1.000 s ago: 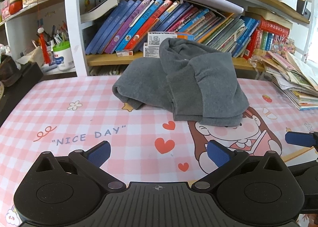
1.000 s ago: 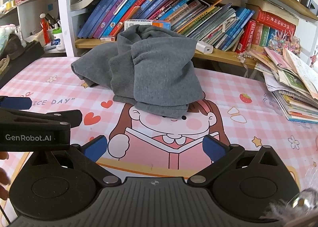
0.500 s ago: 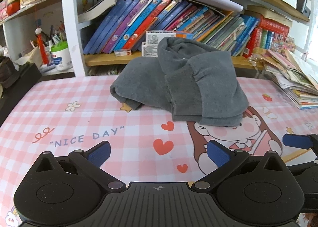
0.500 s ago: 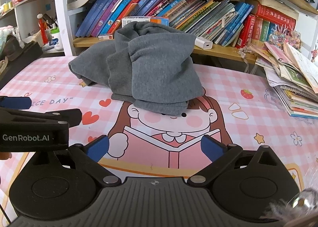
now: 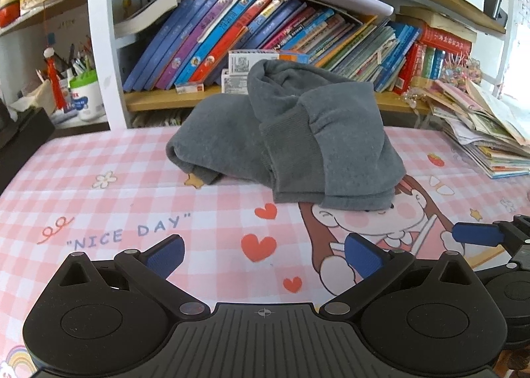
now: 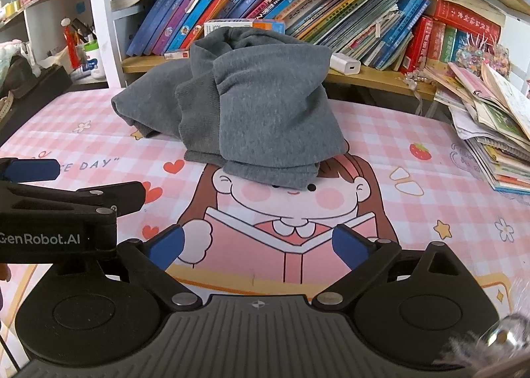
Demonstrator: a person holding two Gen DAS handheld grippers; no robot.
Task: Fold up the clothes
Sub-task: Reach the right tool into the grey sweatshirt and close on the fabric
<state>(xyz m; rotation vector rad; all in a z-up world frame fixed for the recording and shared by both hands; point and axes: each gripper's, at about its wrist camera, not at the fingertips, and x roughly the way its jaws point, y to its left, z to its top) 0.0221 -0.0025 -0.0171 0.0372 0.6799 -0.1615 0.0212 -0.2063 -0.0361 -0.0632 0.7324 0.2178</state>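
A grey sweatshirt (image 5: 298,133) lies bunched in a heap on the pink checked tablecloth (image 5: 132,186), near the far edge by the bookshelf. It also shows in the right wrist view (image 6: 258,113). My left gripper (image 5: 263,255) is open and empty, low over the cloth, well short of the sweatshirt. My right gripper (image 6: 256,247) is open and empty too, in front of the heap. The left gripper's body shows at the left of the right wrist view (image 6: 59,212).
A bookshelf (image 5: 265,37) full of leaning books stands right behind the table. A pile of magazines (image 5: 487,133) lies at the right edge. A pen cup and jar (image 5: 79,93) stand at the back left. A white charger (image 6: 344,63) lies on the shelf.
Both grippers have crept a little forward toward the sweatshirt, which looks slightly larger. The sweatshirt has not moved. Both stay open.
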